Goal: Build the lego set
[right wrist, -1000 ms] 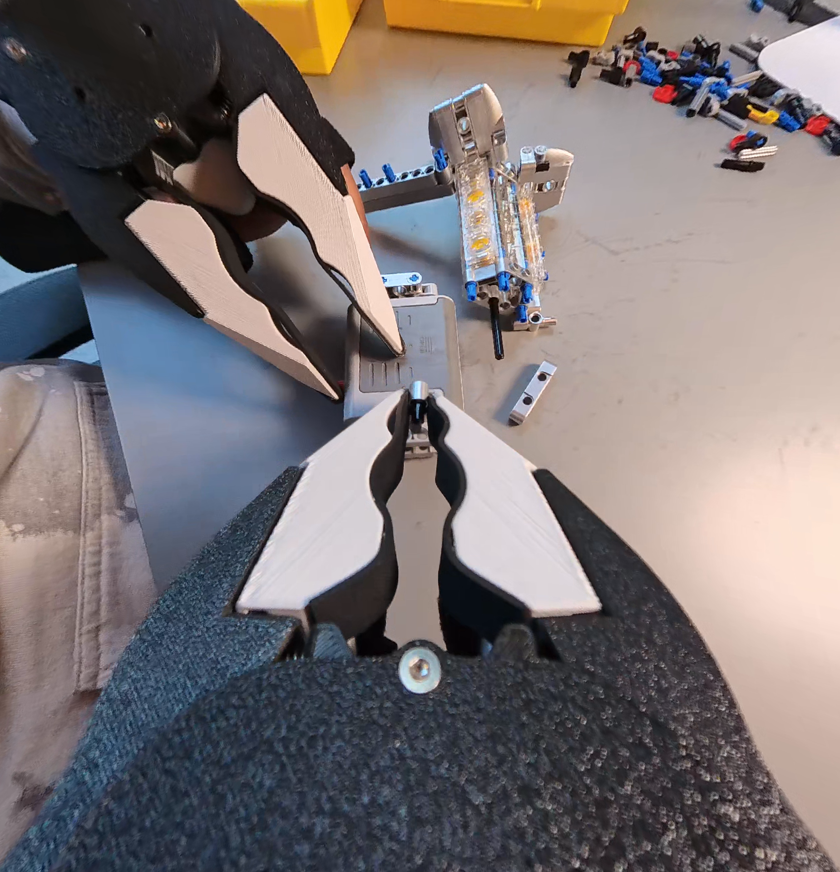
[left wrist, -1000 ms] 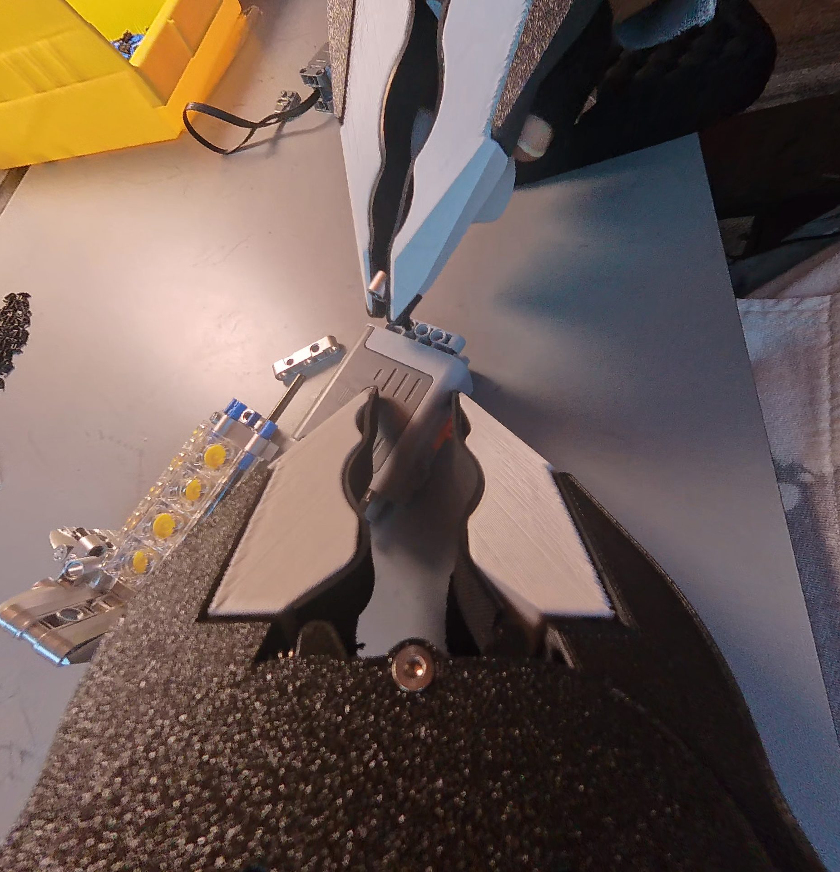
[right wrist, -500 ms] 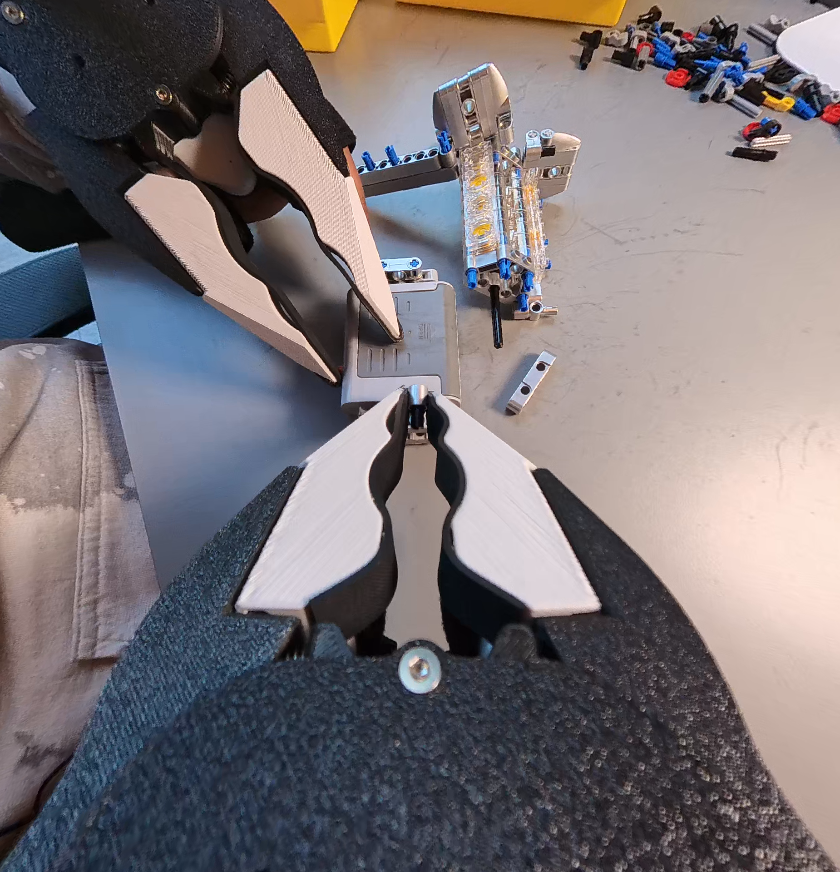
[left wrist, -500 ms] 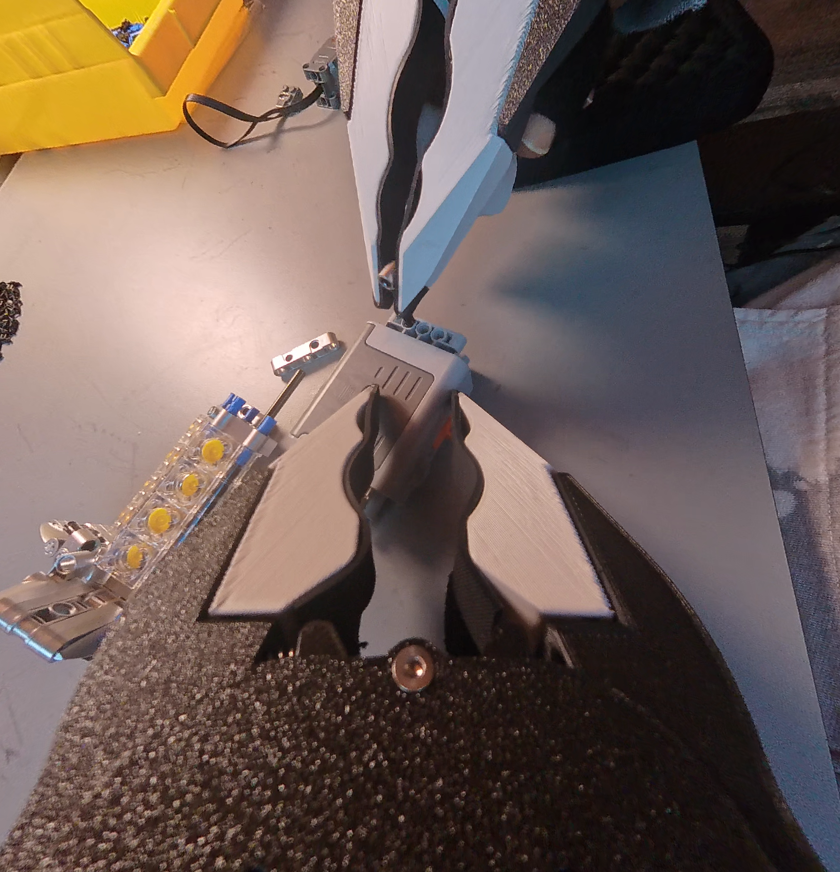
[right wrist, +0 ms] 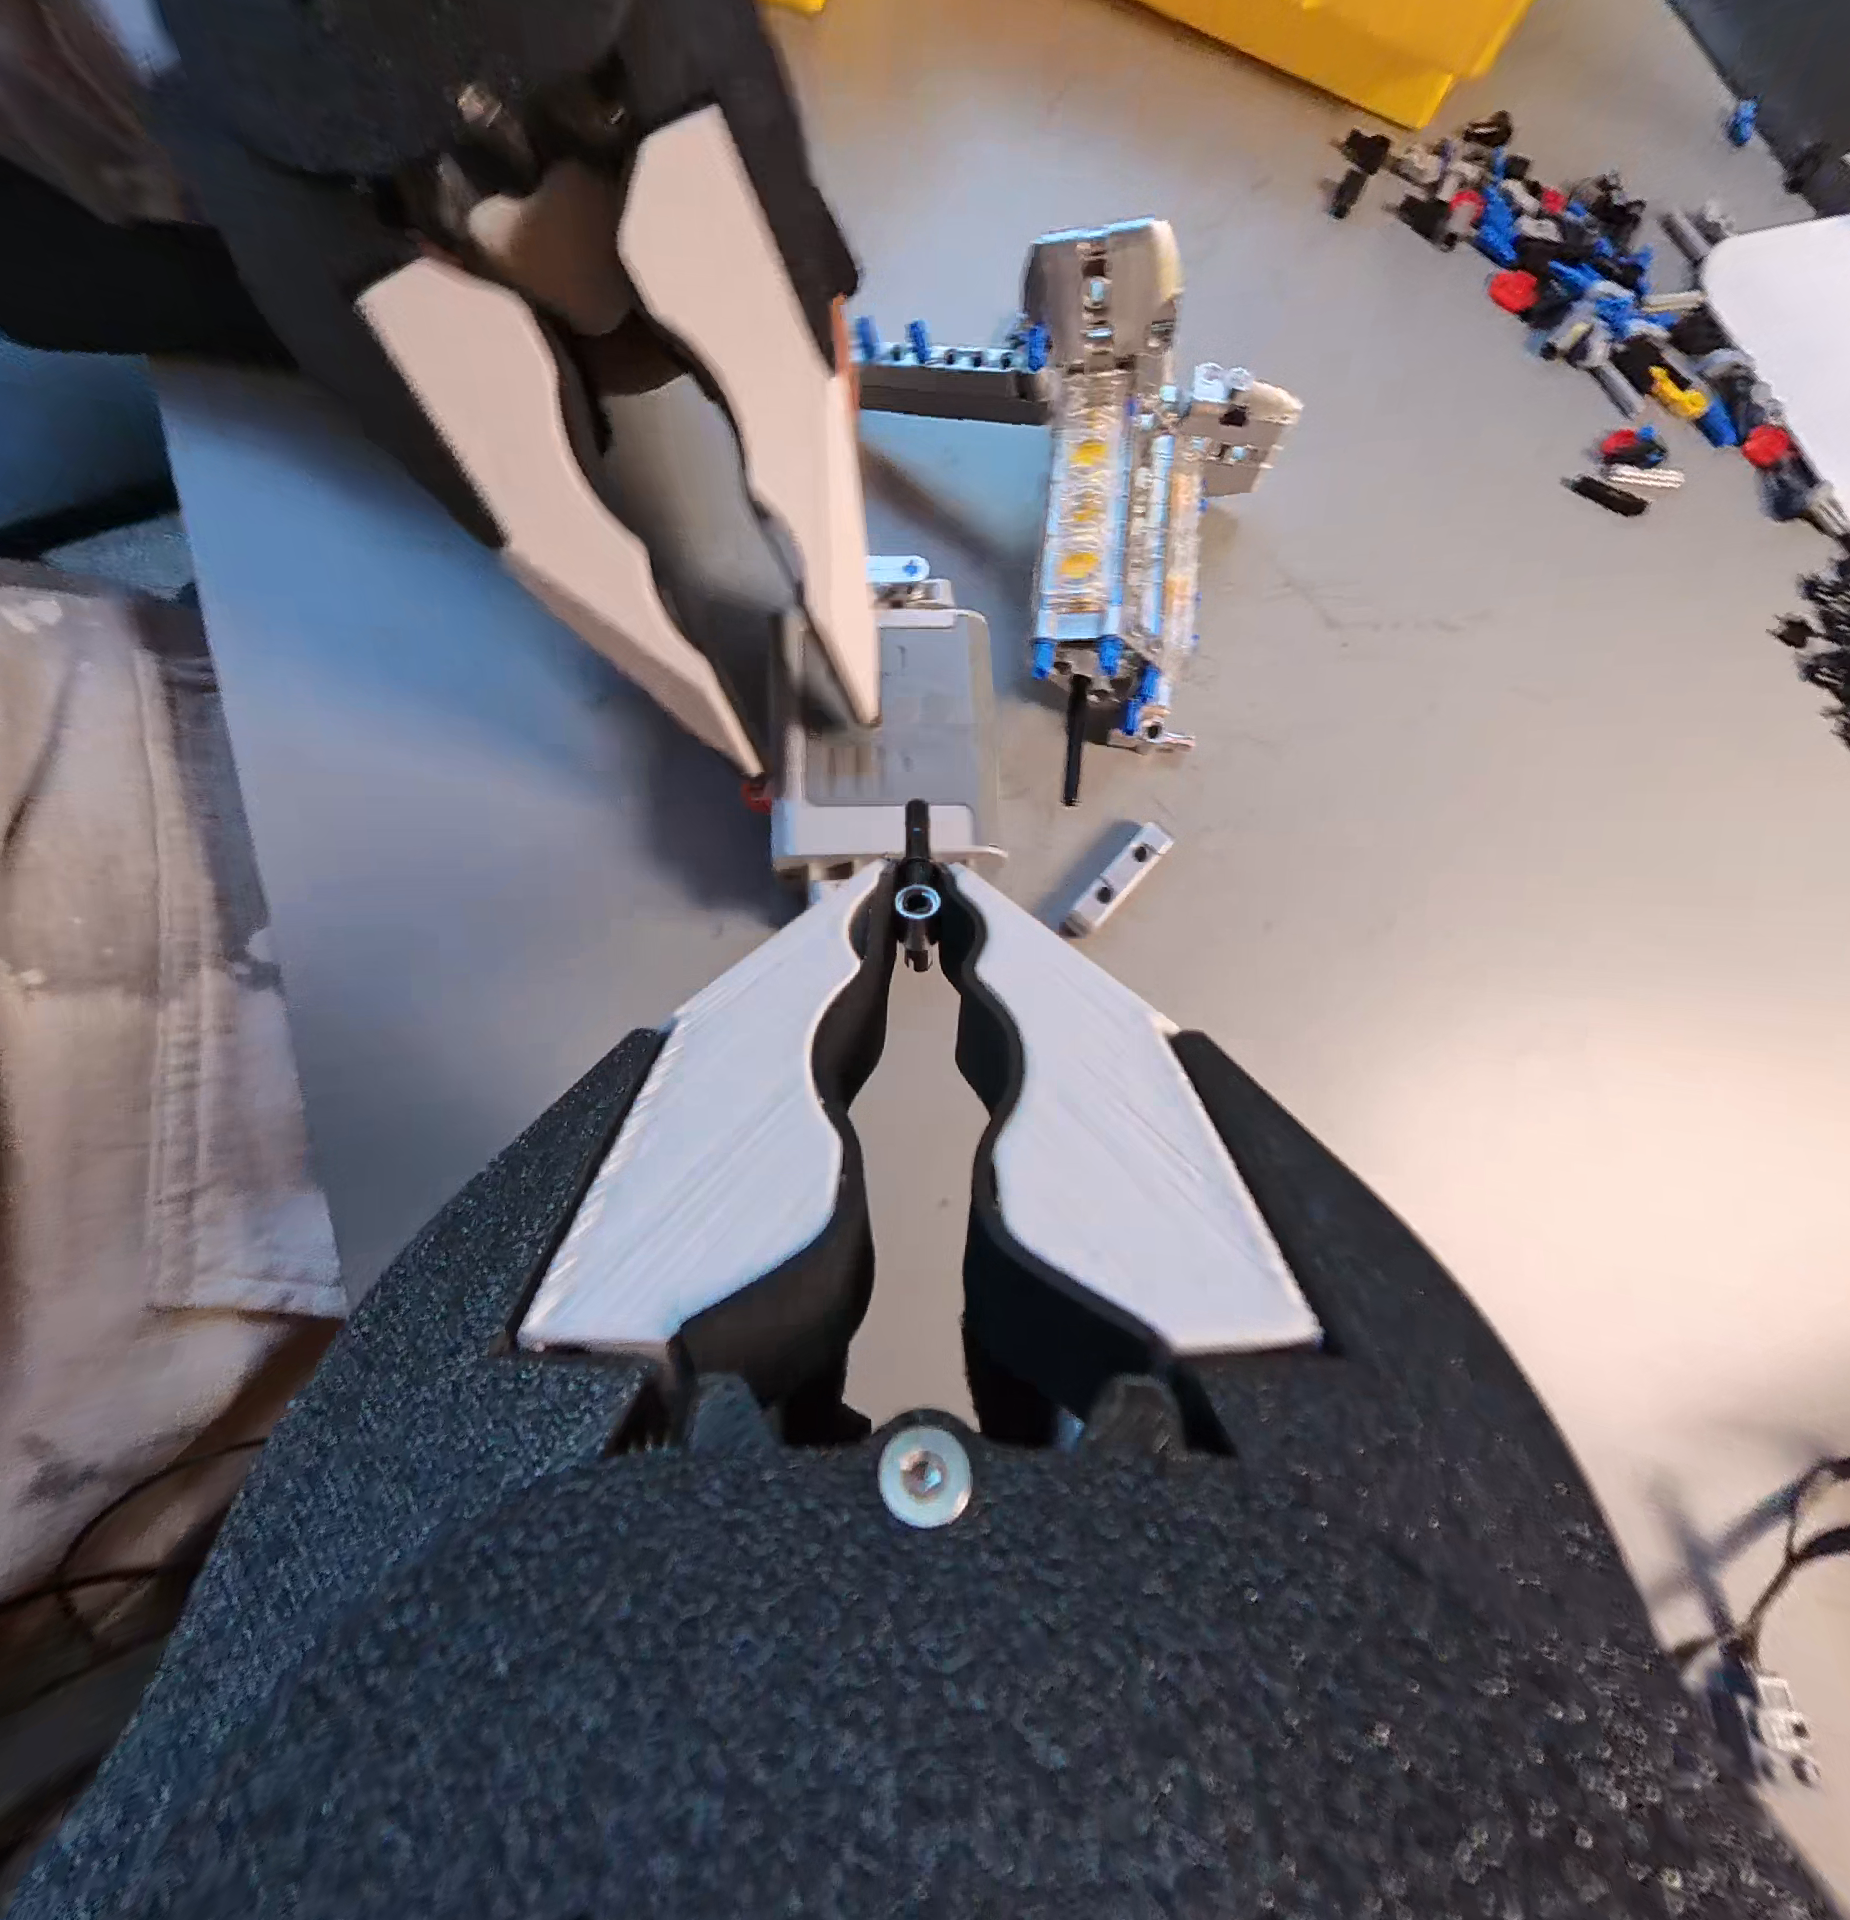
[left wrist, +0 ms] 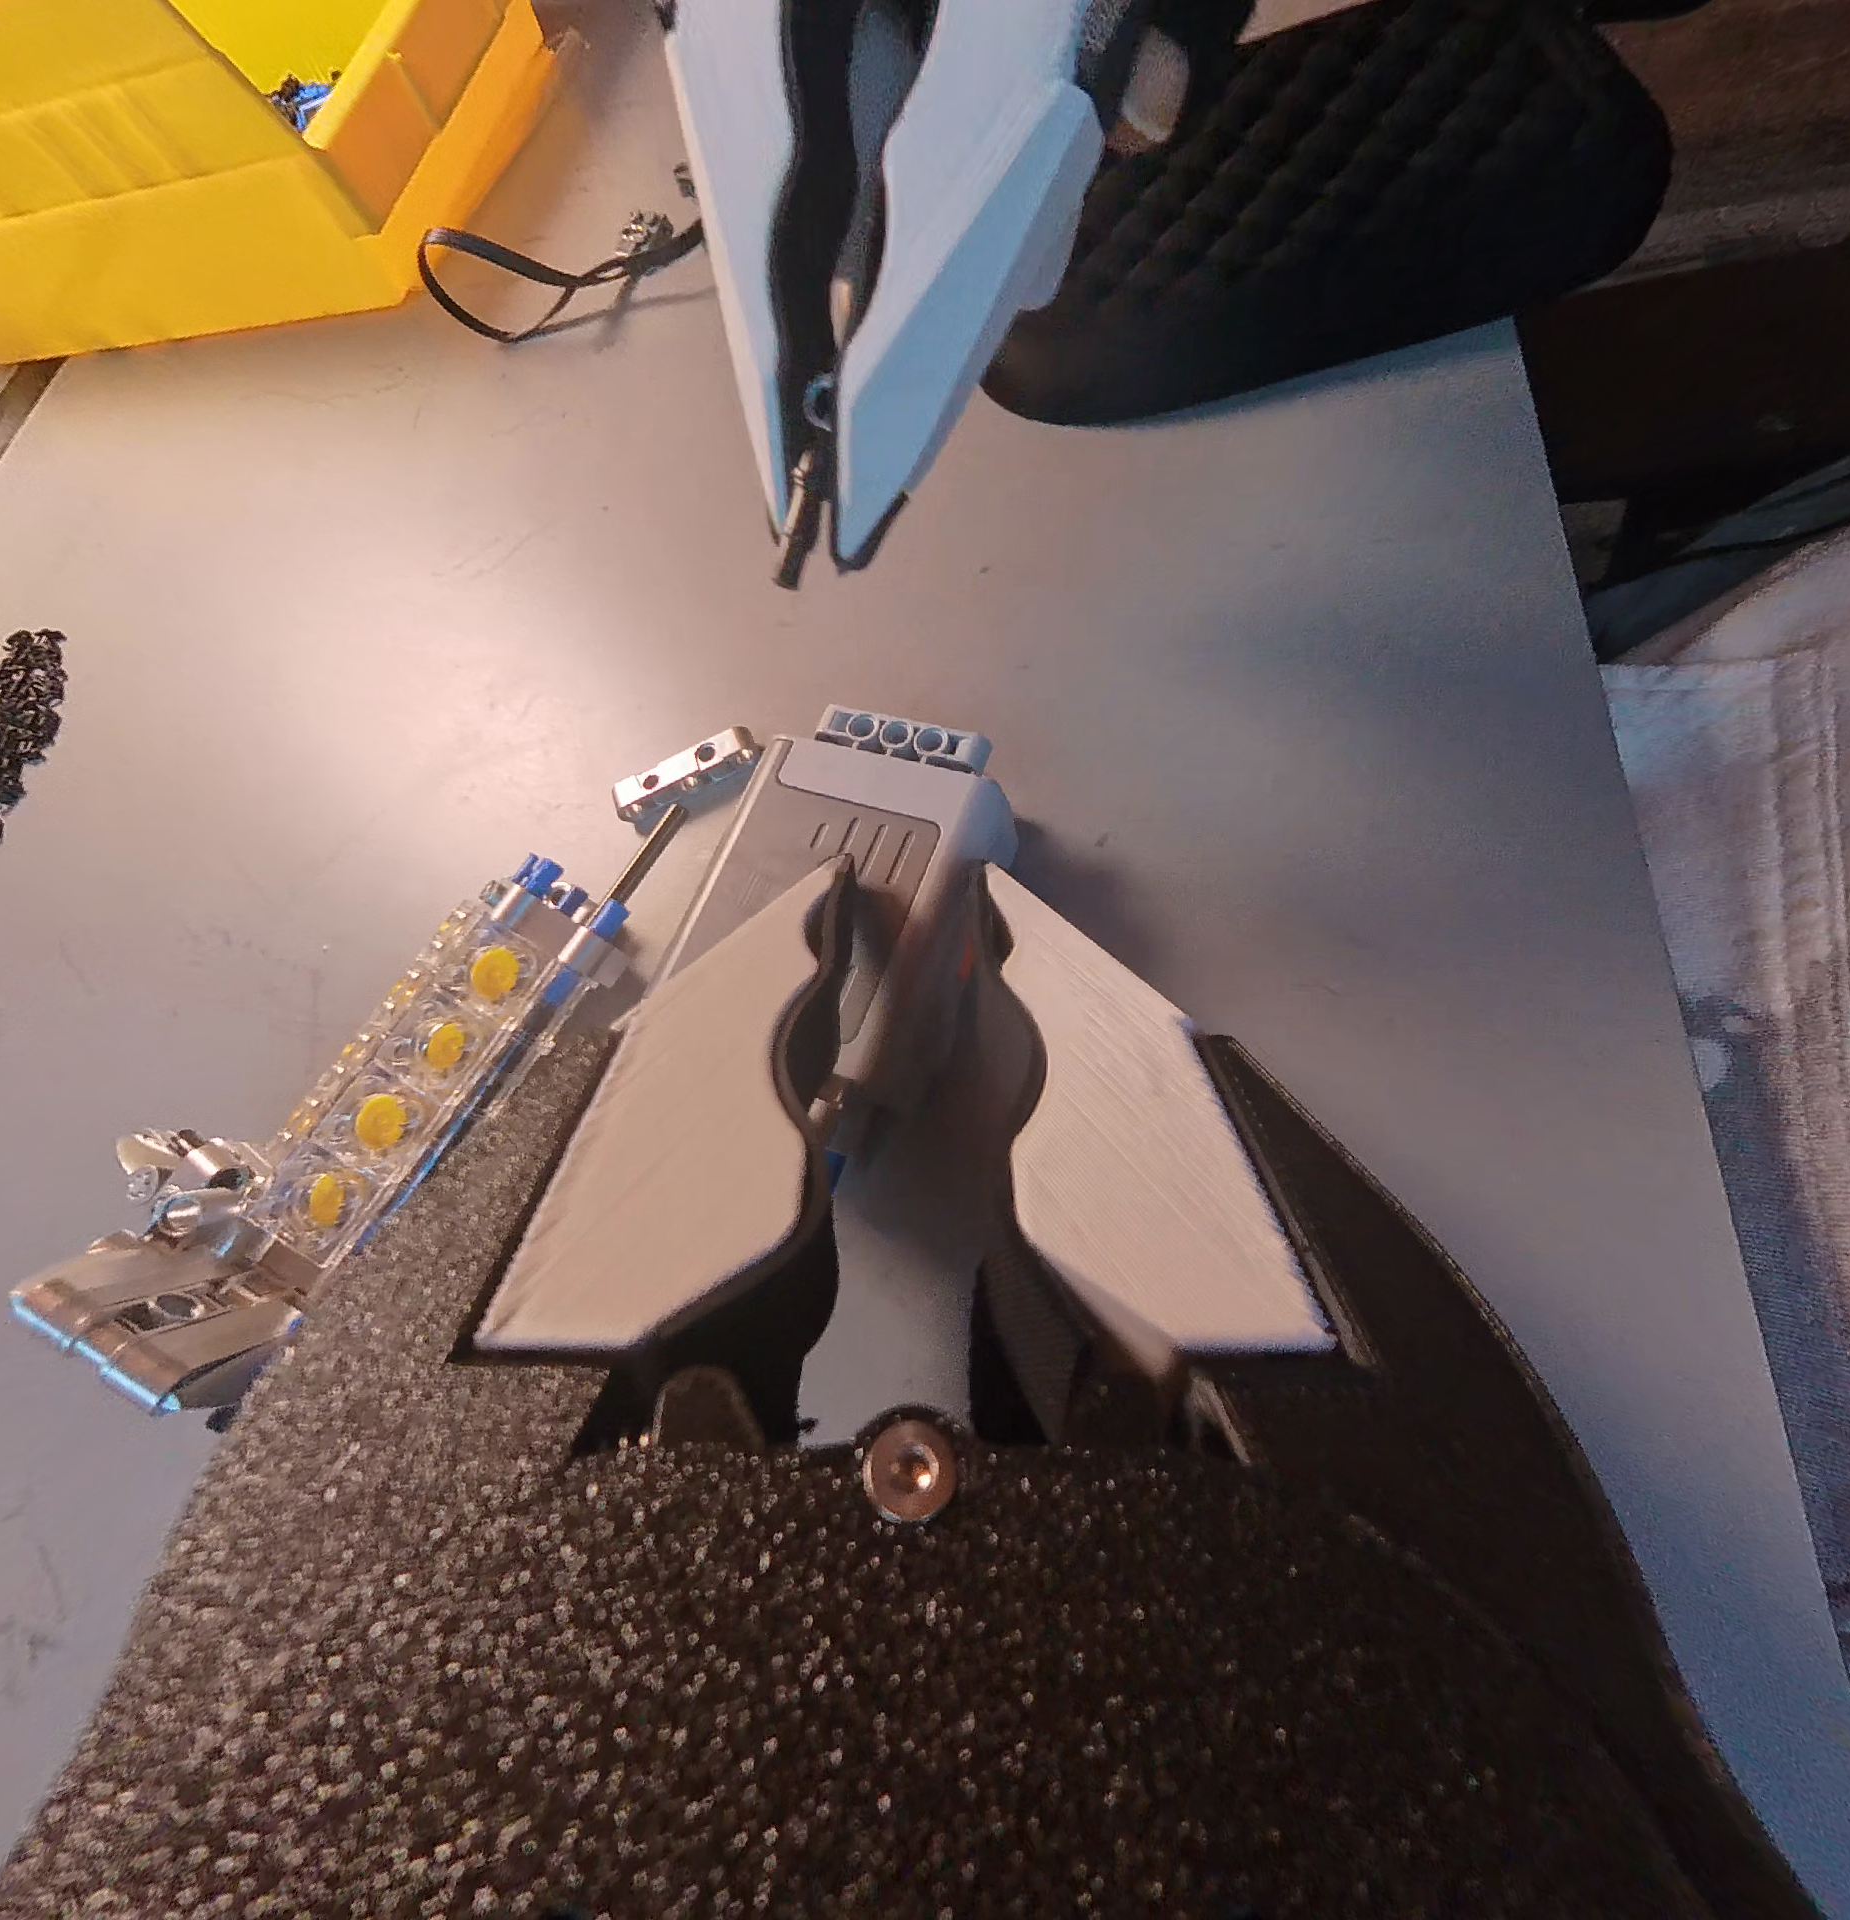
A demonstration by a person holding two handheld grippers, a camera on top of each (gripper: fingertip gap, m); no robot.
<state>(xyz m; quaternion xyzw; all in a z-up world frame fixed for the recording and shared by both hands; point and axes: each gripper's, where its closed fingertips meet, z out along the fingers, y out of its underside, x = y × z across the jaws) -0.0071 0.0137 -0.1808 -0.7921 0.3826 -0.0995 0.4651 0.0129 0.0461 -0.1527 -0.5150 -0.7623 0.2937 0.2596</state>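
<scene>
My left gripper (left wrist: 916, 883) is shut on a grey rectangular box (left wrist: 859, 800) that lies on the grey table (left wrist: 1264, 727). One finger presses on the box's top face and the other on its side. My right gripper (right wrist: 916, 883) is shut on a small black pin with a grey ring (right wrist: 916, 902) and hovers just short of the box's near end (right wrist: 900, 748). In the left wrist view the right gripper (left wrist: 812, 530) hangs above the table, apart from the box's light grey holed end (left wrist: 895, 736). The left gripper (right wrist: 812, 743) also shows in the right wrist view.
A clear block assembly with yellow discs (left wrist: 422, 1049) lies beside the box, as does a short grey beam (left wrist: 692, 774). A yellow bin (left wrist: 173, 177) and a black cable (left wrist: 526, 291) are further off. Loose small parts (right wrist: 1586, 270) are scattered far right. The table edge (left wrist: 1586, 675) is close. The gap from one gripper's tips to the other's is roughly 6 centimetres.
My right gripper has drawn back and up from the box's holed end, still holding the pin. My left gripper keeps its hold on the box.
</scene>
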